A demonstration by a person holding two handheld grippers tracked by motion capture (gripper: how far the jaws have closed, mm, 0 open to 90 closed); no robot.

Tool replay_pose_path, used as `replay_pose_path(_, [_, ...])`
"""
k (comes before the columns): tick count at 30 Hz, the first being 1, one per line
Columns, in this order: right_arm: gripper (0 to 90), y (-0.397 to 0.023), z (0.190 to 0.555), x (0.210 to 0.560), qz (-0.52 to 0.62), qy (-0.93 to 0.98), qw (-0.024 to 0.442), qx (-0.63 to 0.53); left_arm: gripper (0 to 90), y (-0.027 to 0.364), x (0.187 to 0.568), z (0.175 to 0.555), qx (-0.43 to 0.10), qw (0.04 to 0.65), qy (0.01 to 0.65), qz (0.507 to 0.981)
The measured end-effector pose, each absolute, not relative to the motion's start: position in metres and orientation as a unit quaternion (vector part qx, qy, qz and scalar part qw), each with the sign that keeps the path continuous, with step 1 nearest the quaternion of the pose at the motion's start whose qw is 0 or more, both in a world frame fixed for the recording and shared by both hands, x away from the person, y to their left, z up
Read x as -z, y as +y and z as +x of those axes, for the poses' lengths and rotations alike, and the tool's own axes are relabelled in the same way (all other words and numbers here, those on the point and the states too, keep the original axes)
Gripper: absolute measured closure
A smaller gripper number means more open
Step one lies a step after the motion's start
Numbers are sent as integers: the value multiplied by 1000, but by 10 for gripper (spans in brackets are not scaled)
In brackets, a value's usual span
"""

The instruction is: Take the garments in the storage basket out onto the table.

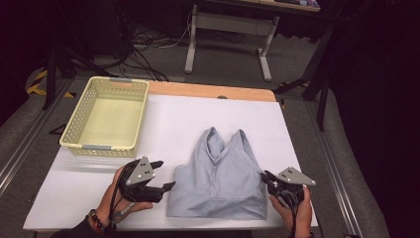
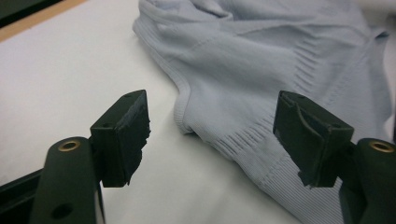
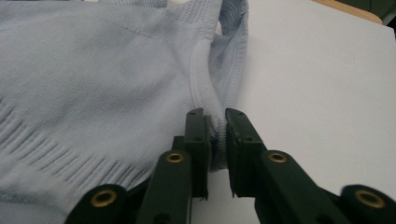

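The light blue knit top [image 1: 218, 183] lies flat on the white sheet [image 1: 99, 191] that covers the table, toward the person's side and right of the middle, with its two shoulder straps pointing away and its ribbed hem nearest the person. It looks light, soft and limp, a thin stretchy knit that will sag and fold wherever it is not held, so it is best taken at two well-separated points along an edge rather than in the middle of the cloth. The thicker seamed edges at the armholes and the ribbed band at the hem give the firmest bite, and the fabric is unlikely to slip from rubber pads or to be harmed by them. The right gripper [image 3: 215, 122] has its jaws nearly together, pinching the rolled side edge of the top at its right side. The left gripper [image 2: 212, 135] holds nothing; its jaws stand wide apart just off the top's left edge, with the ribbed corner between them but untouched. A pale yellow perforated basket [image 1: 106, 118] stands empty at the far left of the table, well apart from the top. No brand, label or readable writing is visible on the top or the basket.
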State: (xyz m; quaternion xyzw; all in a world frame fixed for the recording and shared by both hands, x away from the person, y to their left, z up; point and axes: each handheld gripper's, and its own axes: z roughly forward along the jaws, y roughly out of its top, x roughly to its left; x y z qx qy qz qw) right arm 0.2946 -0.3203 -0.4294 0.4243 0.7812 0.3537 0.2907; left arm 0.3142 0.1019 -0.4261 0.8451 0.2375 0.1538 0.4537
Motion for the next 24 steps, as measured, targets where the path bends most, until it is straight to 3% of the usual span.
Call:
replay_pose_path(3, [605, -321, 297, 430, 432, 774, 292, -360, 274, 93, 434, 326, -146, 446, 246, 848])
replay_pose_path(4, [605, -321, 297, 430, 432, 774, 292, -360, 274, 90, 437, 331, -141, 443, 250, 849])
replay_pose_path(5, [479, -320, 298, 429, 432, 768, 292, -371, 273, 88, 440, 337, -138, 441, 255, 850])
replay_pose_path(14, [286, -317, 326, 448, 455, 782, 226, -362, 257, 62, 466, 373, -104, 393, 286, 867])
replay_pose_path(20, [276, -323, 336, 460, 484, 781, 184, -350, 364, 56, 469, 375, -75, 385, 287, 874])
replay_pose_path(22, [323, -322, 336, 461, 486, 782, 179, -348, 554, 56, 469, 373, -54, 393, 275, 876])
replay_pose_path(24, [452, -320, 334, 460, 470, 790, 175, -352, 664, 55, 469, 372, -48, 396, 273, 875])
